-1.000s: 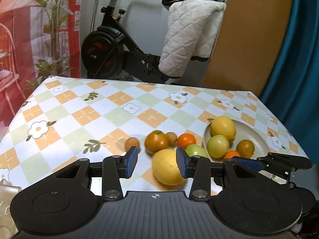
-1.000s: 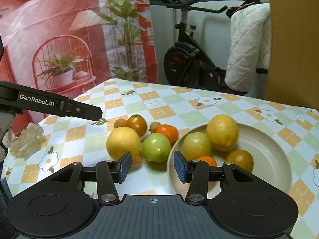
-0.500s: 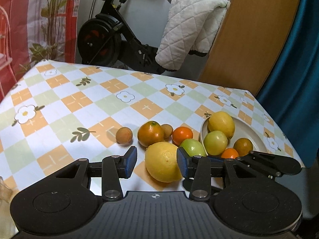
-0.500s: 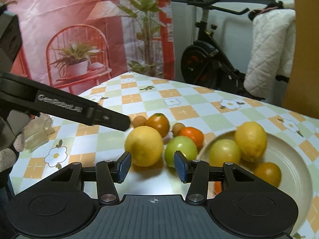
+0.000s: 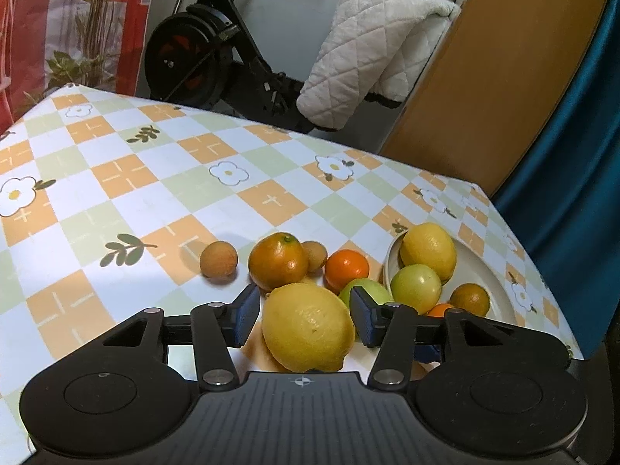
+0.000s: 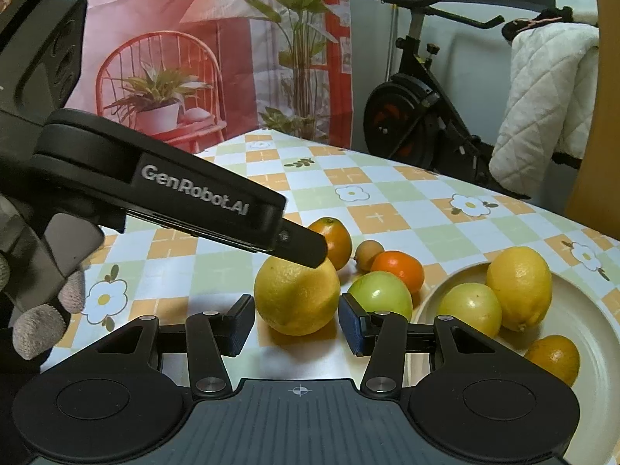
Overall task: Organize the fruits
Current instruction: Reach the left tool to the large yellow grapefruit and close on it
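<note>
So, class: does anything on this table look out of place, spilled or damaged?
Nothing is spilled or damaged. Six fruits sit loose on the tablecloth beside the plate, including a big lemon and a green fruit touching the plate's rim. Both open grippers frame that lemon.

The tabletop (image 5: 116, 178), covered in a checked floral cloth, carried a large lemon (image 5: 308, 327), a green fruit (image 6: 381, 296), two oranges (image 5: 277, 259) (image 5: 346, 269), two small brown fruits (image 5: 218, 259) (image 5: 314, 255) and a cream plate (image 6: 596, 333) of fruit near its right edge.
</note>
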Demonstrator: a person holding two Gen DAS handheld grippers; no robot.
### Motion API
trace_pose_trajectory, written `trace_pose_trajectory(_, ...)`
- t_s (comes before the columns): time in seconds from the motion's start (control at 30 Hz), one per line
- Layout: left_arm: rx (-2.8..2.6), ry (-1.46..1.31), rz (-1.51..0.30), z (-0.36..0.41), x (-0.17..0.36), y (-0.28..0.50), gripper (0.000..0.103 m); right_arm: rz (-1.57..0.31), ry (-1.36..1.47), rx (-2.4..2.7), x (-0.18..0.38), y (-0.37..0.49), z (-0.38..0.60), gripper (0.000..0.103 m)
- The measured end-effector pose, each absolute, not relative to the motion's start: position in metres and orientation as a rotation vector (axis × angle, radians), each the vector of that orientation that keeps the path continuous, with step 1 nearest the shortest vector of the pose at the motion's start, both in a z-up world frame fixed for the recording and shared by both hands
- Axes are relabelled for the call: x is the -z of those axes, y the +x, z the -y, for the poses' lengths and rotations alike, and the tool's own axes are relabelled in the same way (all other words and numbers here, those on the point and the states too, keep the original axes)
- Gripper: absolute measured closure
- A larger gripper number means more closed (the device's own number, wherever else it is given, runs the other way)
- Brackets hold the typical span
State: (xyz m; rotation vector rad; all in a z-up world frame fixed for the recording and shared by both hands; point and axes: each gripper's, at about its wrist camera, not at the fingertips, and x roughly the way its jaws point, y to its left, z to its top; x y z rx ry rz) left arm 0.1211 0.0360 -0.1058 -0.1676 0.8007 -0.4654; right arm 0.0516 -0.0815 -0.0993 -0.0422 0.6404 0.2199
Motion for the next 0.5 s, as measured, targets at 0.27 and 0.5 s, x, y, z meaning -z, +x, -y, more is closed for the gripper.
trace_pose_trajectory(0.27,0.478,-0.190,-0.810,-0.0379,0.1114,0.1260,0.048,-0.645,-0.040,-0.221,0.1022,0.0536,0.0777,0.055)
trace_pose_trajectory(0.5,0.493,-0.188,-0.811,-0.0359,0.1143,0.1247,0.048,-0.647,-0.049,-0.214,0.1027,0.0559,0.0759,0.054)
